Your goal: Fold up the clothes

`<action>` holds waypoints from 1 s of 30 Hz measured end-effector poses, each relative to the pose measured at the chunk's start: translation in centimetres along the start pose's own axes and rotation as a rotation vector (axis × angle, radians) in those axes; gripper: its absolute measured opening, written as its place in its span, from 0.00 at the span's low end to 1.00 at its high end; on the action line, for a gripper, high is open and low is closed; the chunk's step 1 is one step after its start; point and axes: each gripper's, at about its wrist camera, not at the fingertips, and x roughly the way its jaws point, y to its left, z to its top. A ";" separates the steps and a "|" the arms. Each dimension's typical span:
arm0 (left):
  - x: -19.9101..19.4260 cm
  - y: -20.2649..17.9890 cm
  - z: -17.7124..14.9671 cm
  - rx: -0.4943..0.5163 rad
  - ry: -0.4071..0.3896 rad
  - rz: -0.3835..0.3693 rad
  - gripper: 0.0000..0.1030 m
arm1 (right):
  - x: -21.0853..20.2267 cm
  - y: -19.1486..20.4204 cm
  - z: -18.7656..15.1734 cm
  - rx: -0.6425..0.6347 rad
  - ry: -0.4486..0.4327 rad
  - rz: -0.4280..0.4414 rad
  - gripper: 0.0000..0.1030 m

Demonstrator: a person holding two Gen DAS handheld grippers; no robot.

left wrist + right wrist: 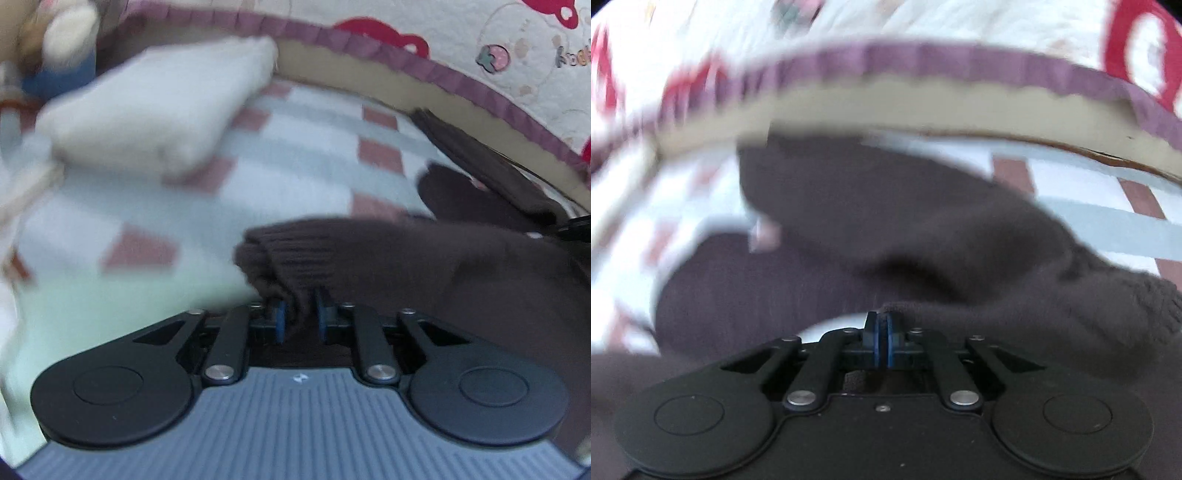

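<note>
Left gripper [300, 320]: jaws narrow, pinching the ribbed edge of the dark brown sweater [388, 258]. Right gripper [882, 341]: pads pressed together; fabric between them unclear. Sweater sprawls on the checked sheet [295, 155]; folded white garment [159, 107] beyond it. Judged mid-fold: next, carry the edge across.

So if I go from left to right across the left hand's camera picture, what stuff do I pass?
A blurry stuffed toy → a folded cream-white cloth → the checked bed sheet → the dark brown knitted garment, pinched in the left gripper.
</note>
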 end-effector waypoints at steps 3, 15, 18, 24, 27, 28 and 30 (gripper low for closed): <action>-2.0 0.2 3.5 0.001 -0.143 -0.072 0.06 | -4.0 -1.4 2.0 -0.008 -0.220 -0.001 0.01; -1.8 0.4 -3.0 -0.053 0.067 -0.067 0.07 | -3.2 -4.8 -1.1 0.070 -0.063 0.136 0.50; -1.6 0.4 -2.4 -0.040 0.087 -0.077 0.13 | -2.8 -3.9 -1.6 0.032 -0.037 0.123 0.58; -1.4 1.7 -0.3 -0.084 0.083 -0.115 0.43 | -0.1 -1.6 -3.1 -0.070 0.102 0.086 0.59; -0.4 2.4 0.2 -0.147 0.081 -0.117 0.47 | 0.7 -0.2 -4.1 -0.174 0.105 0.039 0.68; 0.1 2.6 0.3 -0.168 0.083 -0.125 0.49 | 0.8 0.1 -4.4 -0.207 0.096 0.027 0.70; 1.5 2.9 0.6 -0.199 0.092 -0.141 0.51 | 1.0 1.0 -4.9 -0.251 0.083 0.010 0.76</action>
